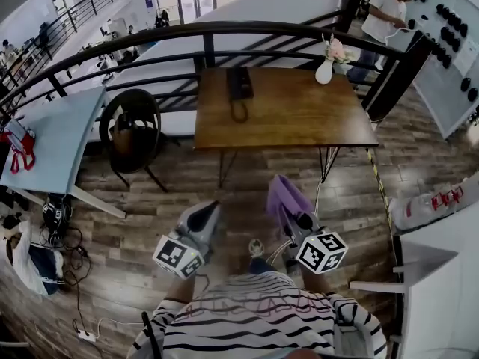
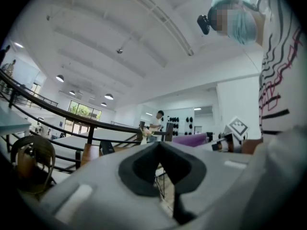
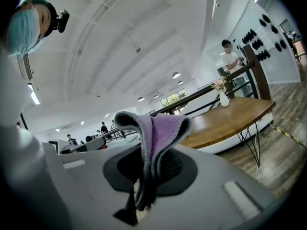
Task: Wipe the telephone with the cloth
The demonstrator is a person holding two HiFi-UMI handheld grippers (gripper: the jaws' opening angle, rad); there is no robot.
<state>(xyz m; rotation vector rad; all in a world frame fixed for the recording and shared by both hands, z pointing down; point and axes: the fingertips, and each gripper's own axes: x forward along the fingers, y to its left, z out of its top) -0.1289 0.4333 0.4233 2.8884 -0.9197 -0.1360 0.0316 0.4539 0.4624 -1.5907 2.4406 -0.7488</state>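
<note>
R gripper point(image 3: 145, 178) pinches cloth point(image 3: 160, 131) between its jaws, L gripper point(image 2: 161, 169) jaws together; telephone point(image 1: 239, 85) well apart on table point(image 1: 299, 118).

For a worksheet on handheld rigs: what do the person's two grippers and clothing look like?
The left gripper and right gripper are light grey wedge-shaped shells, each carrying a cube with black-and-white square markers. The person's top is white with black stripes.

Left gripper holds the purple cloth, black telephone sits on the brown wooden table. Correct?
No: the right gripper is shut on the purple cloth, as the right gripper view shows; the left gripper is shut, empty. The black telephone does sit on the brown wooden table.
</note>
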